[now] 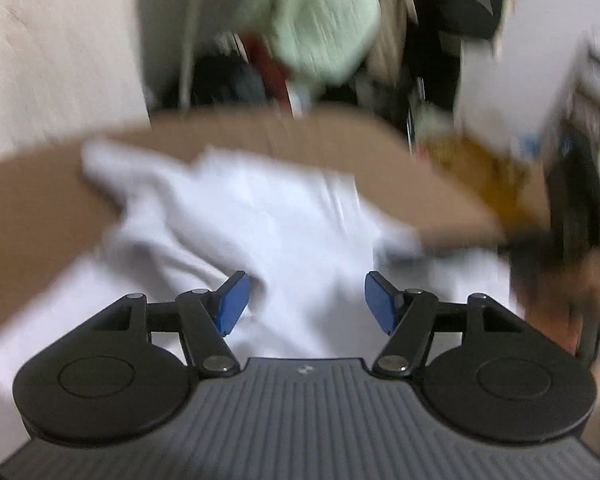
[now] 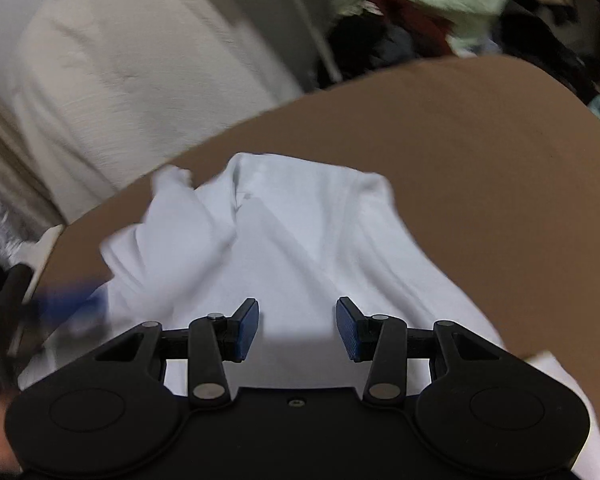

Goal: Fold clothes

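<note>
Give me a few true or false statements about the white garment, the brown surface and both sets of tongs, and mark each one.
1. The white garment lies on a brown surface. True.
2. The left tongs are clamped on a fold of the garment. False: their blue pads stand apart, with nothing pinched between them.
3. The right tongs are open, hovering over the white cloth. True.
4. The garment is neatly folded into a flat square. False: it is rumpled, with one part flopped across the rest.
5. A pale green fabric shows in the clutter beyond the brown surface. True.
6. The brown surface is covered with other clothes. False: only the white garment lies on the visible part.
</note>
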Demonstrator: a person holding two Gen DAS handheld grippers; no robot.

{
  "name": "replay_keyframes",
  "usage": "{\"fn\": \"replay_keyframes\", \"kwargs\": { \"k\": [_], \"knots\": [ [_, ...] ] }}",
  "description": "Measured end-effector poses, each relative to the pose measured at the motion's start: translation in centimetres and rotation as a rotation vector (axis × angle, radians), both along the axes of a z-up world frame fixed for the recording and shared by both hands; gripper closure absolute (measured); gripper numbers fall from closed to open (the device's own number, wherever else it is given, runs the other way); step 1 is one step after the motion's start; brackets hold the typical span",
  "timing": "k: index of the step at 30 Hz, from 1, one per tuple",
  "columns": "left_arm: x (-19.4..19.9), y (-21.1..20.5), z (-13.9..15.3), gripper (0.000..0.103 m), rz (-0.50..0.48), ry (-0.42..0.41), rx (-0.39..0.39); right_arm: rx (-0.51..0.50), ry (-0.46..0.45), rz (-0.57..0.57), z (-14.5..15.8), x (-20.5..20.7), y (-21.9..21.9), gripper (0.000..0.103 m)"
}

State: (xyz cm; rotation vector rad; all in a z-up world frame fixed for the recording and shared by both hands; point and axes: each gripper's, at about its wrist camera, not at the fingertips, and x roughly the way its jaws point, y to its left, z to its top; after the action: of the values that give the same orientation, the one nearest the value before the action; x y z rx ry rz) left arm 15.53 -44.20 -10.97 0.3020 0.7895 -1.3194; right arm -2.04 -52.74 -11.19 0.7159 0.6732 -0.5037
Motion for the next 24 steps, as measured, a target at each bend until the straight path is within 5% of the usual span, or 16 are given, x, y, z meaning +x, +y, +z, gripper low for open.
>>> {"fn": "replay_keyframes", "kwargs": {
  "k": [3, 8, 13, 14, 17, 19, 24],
  "knots": [
    [-0.4, 1.1, 0.2, 0.040, 0.004, -0.026, -0.006, 0.030, -0.002, -0.016, -0.1, -0.5, -0.2, 0.054],
    [6.7, -1.2, 2.2, 0.025, 0.196, 0.012, -0.083, 0.082, -0.049, -0.010, -0.3, -0.4, -0.3, 0.054],
    [15.2, -7.7, -1.3, 0.026, 0.358, 0.099, 0.042, 0.074, -0.069, 0.033, -1.0, 1.2, 0.2, 0.054],
    [15.8, -8.7, -2.1, 0.029, 0.365, 0.082, 0.058, 0.069, -0.072, 0.045, -1.2, 1.6, 0.3, 0.054],
    [16.1, -10.4, -4.2, 0.093, 0.312, 0.066, 0.120, 0.072, -0.084, 0.065, -1.8, 2.3, 0.2, 0.054],
    [15.3, -9.1, -3.8, 0.094, 0.325, 0.076, 0.086, 0.092, -0.094, 0.068, -2.2, 2.5, -0.1, 0.054],
    [8.9, -2.6, 2.1, 0.091, 0.338, -0.024, -0.123, 0.120, -0.091, 0.038, -2.4, 2.5, -0.7, 0.054]
  ]
}}
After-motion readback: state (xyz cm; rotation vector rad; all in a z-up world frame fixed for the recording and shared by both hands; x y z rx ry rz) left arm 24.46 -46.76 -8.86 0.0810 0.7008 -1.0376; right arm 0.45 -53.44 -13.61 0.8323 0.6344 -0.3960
